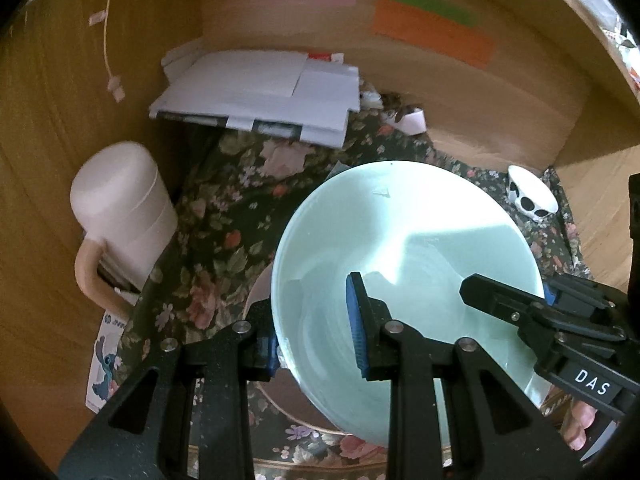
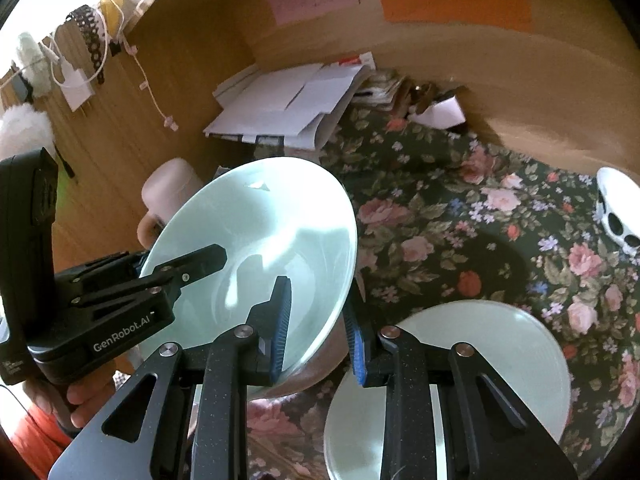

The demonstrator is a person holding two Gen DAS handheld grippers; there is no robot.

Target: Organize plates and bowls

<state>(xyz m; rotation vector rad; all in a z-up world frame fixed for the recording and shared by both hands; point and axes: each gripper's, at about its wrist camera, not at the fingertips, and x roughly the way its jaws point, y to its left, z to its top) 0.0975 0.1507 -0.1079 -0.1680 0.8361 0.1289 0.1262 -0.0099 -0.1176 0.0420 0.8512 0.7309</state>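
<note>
Both grippers clamp one pale green bowl by opposite rim sections. Left gripper: bowl wall sits between its blue pads, one finger outside the rim, the other inside the basin; jaws clenched on the bowl's left edge. Right gripper: same pinch, left finger inside the bowl, right finger outside, jaws closed on the rim's right edge. Bowl is tilted, lifted off the floral cloth, held between the two tools. In the right view the left gripper reaches over the far rim from the left; in the left view the right gripper comes in from the right with one finger over the basin.

Green plate lies flat on the cloth just right of the bowl, under the right gripper. Small white spotted bowl sits on the tabletop well apart at far right. White mug stands left of the bowl. Paper stack rests at the back against the wooden wall, which carries sticky notes.
</note>
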